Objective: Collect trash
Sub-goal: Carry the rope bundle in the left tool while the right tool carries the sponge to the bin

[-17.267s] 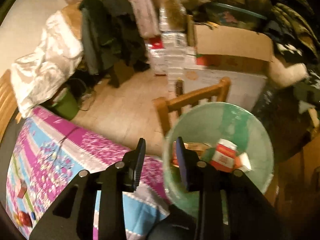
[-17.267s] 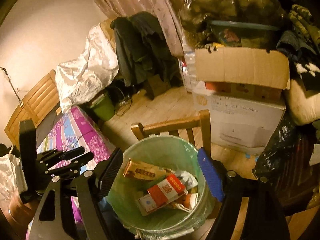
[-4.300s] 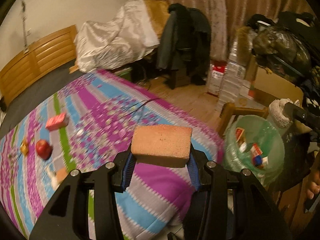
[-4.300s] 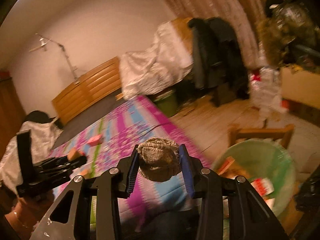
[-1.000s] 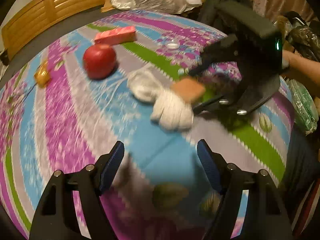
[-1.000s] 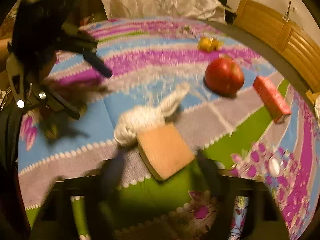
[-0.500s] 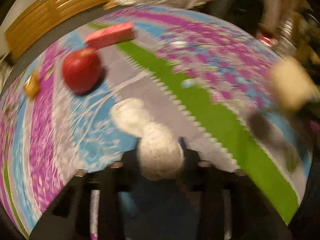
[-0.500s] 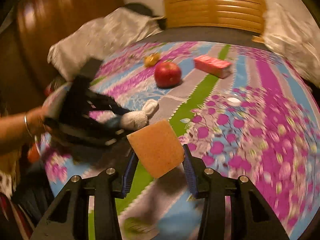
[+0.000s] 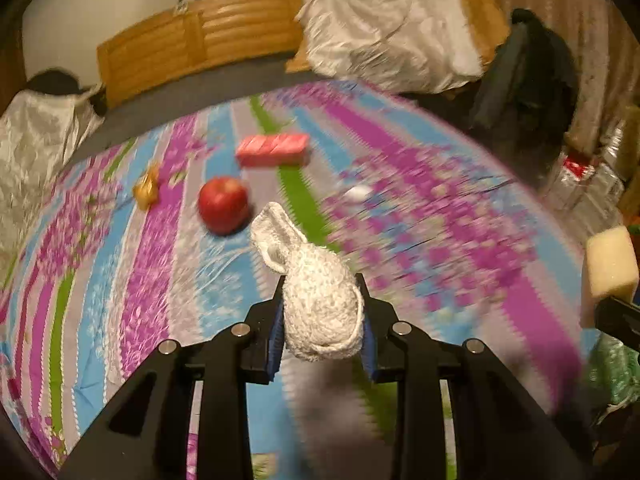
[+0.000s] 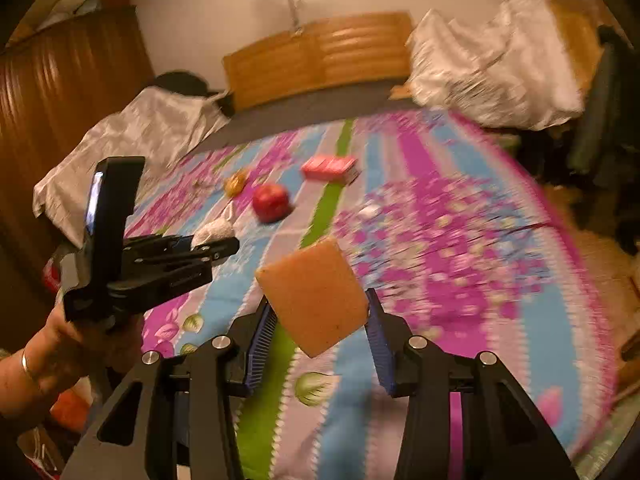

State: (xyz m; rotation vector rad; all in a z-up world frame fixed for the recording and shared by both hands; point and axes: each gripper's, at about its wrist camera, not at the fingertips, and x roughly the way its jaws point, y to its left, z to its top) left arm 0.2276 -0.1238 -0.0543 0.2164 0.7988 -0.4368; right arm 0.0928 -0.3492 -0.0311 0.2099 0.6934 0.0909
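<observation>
Above the striped bedspread [image 9: 168,240], left gripper [image 9: 322,326] pinches a knitted sock [image 9: 320,308], right gripper [image 10: 318,324] an orange sponge [image 10: 314,300]; carrying them to a bin seems next.

Both views ride on the hand-held tongs and look forward and down along their fingers over a bed with a striped floral bedspread [image 9: 440,240]. The left wrist view sits close above the cover, facing the wooden headboard [image 9: 200,52]. The right wrist view looks the same way from further right, and catches the left tongs [image 10: 216,246]. Both share the red apple [image 9: 223,204], the pink box [image 9: 273,150] and the headboard.
</observation>
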